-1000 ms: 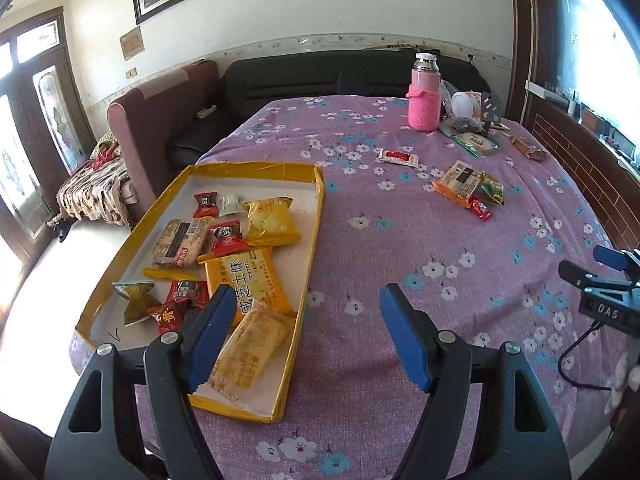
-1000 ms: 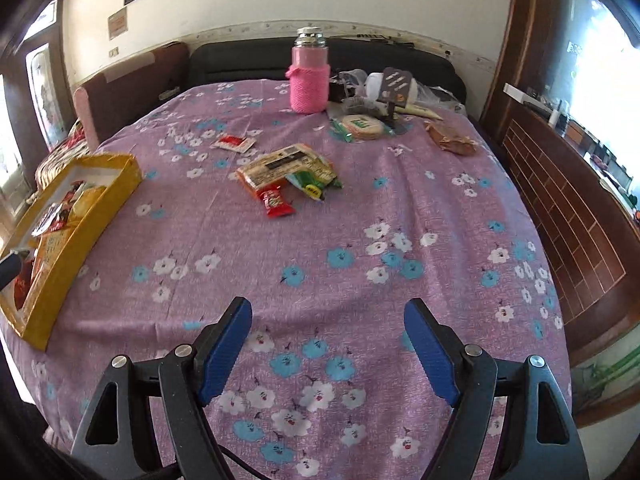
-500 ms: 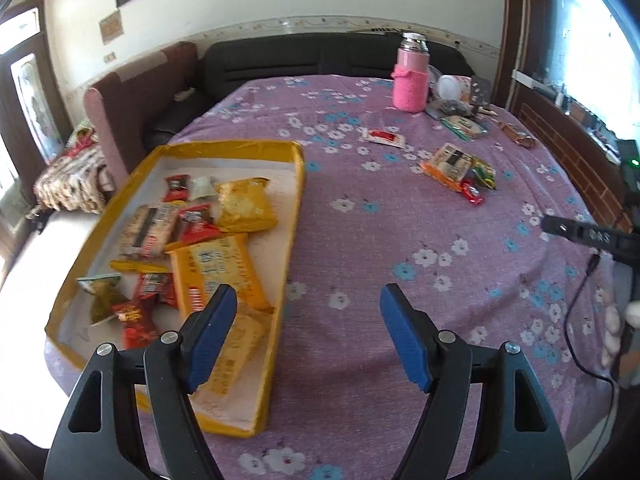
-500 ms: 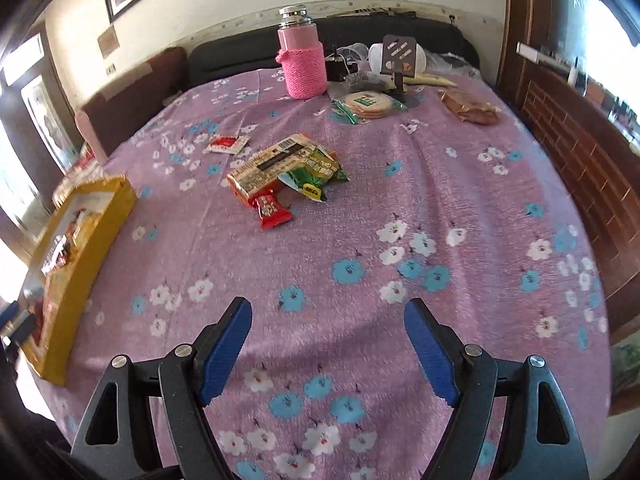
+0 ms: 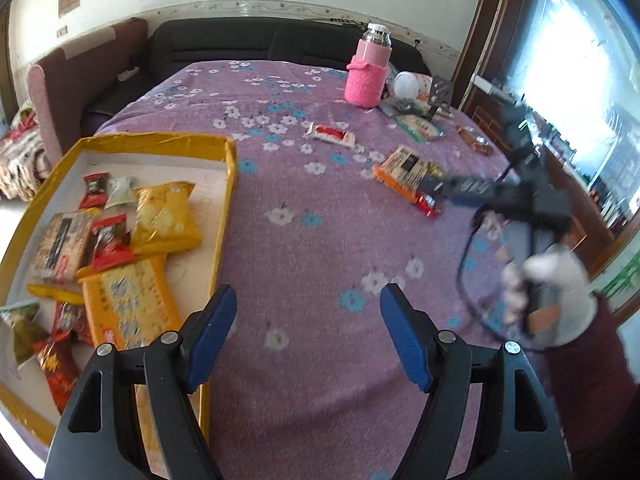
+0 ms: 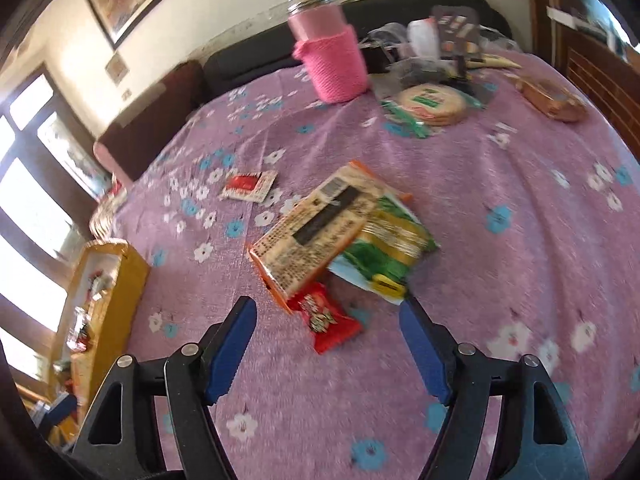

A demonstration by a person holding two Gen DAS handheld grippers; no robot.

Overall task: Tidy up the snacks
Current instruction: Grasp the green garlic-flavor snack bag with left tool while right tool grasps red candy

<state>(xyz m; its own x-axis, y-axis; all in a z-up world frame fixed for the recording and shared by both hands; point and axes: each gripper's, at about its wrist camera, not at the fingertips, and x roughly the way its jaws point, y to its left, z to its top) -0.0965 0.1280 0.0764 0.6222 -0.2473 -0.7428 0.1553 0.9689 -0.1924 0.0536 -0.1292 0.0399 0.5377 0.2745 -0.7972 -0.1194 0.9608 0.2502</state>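
Red snack packet (image 6: 328, 318) | between open right gripper (image 6: 328, 344) fingers | on tablecloth (image 6: 500, 280)

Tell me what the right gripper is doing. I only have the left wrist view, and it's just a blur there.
Observer: The right gripper is open, jaws spread wide, holding nothing.
Operator: What is it lined up on?
Observer: A small red packet shows between its fingers, lying flat on the tablecloth, not gripped.
Operator: Is that arm hiding anything from me?
Observer: A green packet lies partly under the beige barcode packet, just beyond the red one.
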